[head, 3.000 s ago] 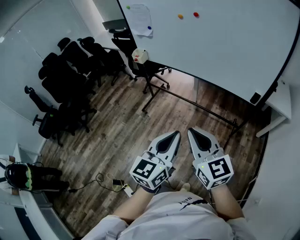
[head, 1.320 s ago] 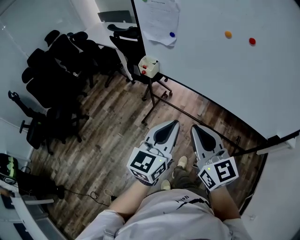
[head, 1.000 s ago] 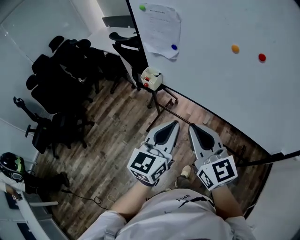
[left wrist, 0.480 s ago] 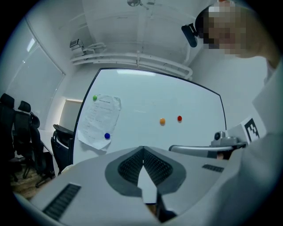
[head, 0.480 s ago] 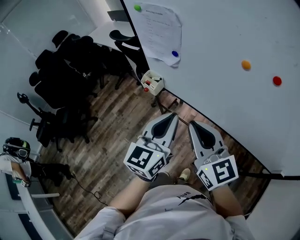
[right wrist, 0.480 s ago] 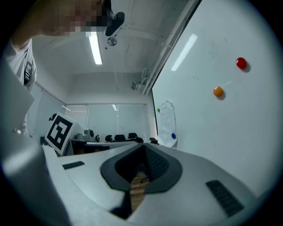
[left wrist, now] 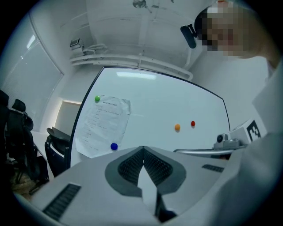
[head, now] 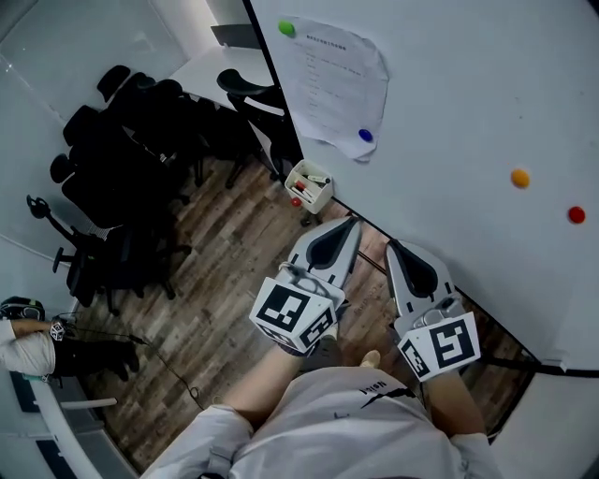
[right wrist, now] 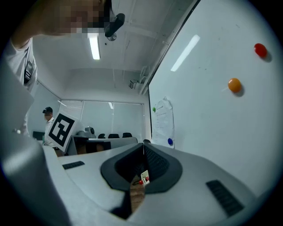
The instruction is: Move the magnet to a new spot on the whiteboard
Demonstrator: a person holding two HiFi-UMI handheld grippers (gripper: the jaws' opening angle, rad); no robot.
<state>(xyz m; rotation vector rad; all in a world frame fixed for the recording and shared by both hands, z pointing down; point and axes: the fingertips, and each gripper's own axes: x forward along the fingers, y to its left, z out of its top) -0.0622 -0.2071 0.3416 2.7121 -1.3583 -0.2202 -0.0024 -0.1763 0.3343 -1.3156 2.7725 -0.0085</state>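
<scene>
The whiteboard (head: 449, 84) fills the upper right of the head view. On it sit a green magnet (head: 286, 29) and a blue magnet (head: 365, 136) pinning a sheet of paper (head: 337, 79), plus an orange magnet (head: 519, 178) and a red magnet (head: 576, 215) on bare board. My left gripper (head: 352, 222) and right gripper (head: 391, 245) are held side by side, pointing level at the board and short of it. Both are shut and hold nothing. The left gripper view shows the blue magnet (left wrist: 114, 146) just left of its tips, with the orange magnet (left wrist: 177, 127) to the right.
A small box of markers (head: 309, 185) hangs at the board's lower edge near my left gripper. Black office chairs (head: 131, 140) crowd the wood floor at left. A person's arm (head: 23, 346) shows at the far left edge.
Both grippers have come closer to the whiteboard. In the head view the paper and magnets have grown and slid right and down. The jaws stayed shut.
</scene>
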